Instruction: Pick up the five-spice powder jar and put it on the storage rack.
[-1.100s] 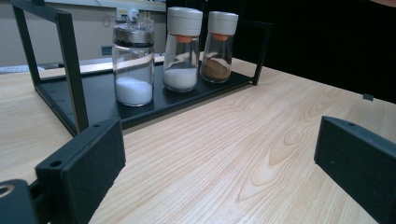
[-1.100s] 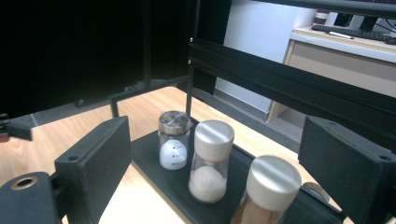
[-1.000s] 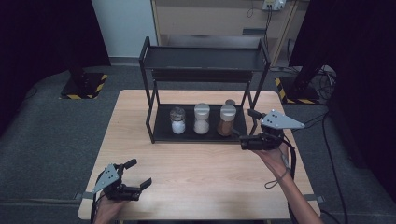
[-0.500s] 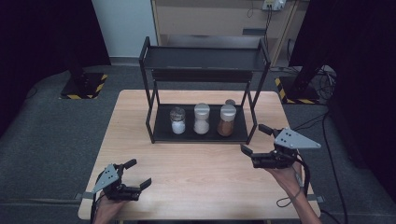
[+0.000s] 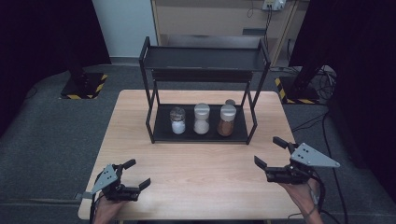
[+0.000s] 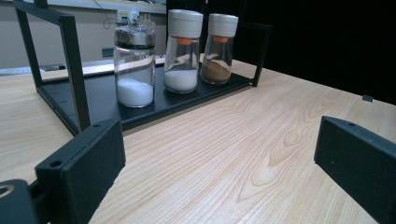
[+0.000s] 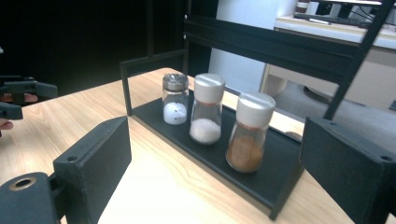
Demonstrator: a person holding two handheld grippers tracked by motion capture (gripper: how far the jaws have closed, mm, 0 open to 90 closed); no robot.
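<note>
1. A light wooden table (image 5: 196, 177) takes up the middle of the high view, with a black two-tier metal rack (image 5: 203, 88) standing on its far half.
2. Three jars stand in a row on the rack's lower shelf, near the centre of the frame: a metal-capped shaker of white grains (image 5: 178, 120) at left, a white-capped jar of white powder (image 5: 201, 118) in the middle, and a white-capped jar of brown spice (image 5: 227, 120) at right.
3. A further small jar (image 5: 230, 102) peeks out behind the brown one; what it contains cannot be told.
4. The left gripper (image 5: 133, 173) sits at the lower left of the frame, over the table's near edge, jaws spread apart and holding nothing.
5. The right gripper (image 5: 270, 152) is at the lower right, near the table's right edge, jaws likewise wide apart and empty.
6. Both grippers are well apart from the rack.
7. In the left gripper view the three jars stand at upper centre on the shelf.
</note>
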